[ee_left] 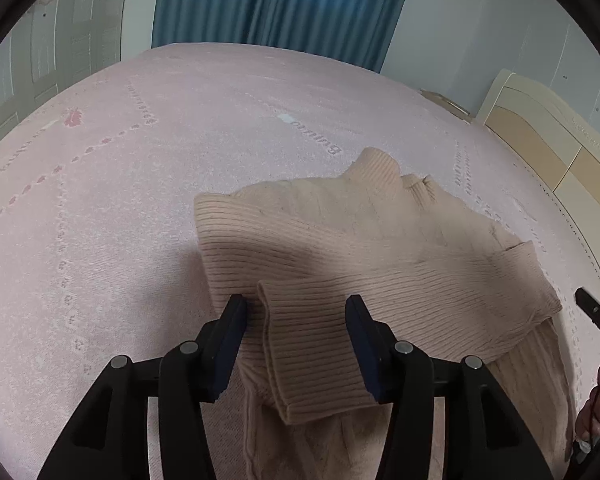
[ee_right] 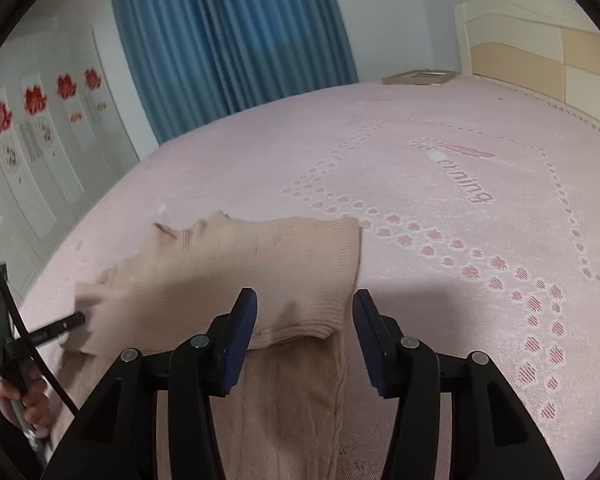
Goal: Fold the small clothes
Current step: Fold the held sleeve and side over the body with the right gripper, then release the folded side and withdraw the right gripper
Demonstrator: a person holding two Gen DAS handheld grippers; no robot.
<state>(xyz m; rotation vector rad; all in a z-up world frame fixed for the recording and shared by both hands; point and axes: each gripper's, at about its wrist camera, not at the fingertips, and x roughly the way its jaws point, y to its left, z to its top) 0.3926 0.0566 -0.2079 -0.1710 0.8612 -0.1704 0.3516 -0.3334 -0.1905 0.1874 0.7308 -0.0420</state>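
Note:
A beige ribbed knit sweater lies partly folded on the pink bedspread. A sleeve is folded across the body, and its cuff lies between the fingers of my open left gripper. In the right wrist view the sweater lies ahead and to the left. My right gripper is open and empty over the sweater's folded right edge. The left gripper shows at the sweater's far left side. The right gripper's tip shows at the left view's right edge.
The pink bedspread carries heart patterns and lettering. A cream headboard stands at the far right. A blue curtain hangs behind the bed. White wardrobe doors with red flower stickers stand on the left. A flat cardboard box lies at the bed's far edge.

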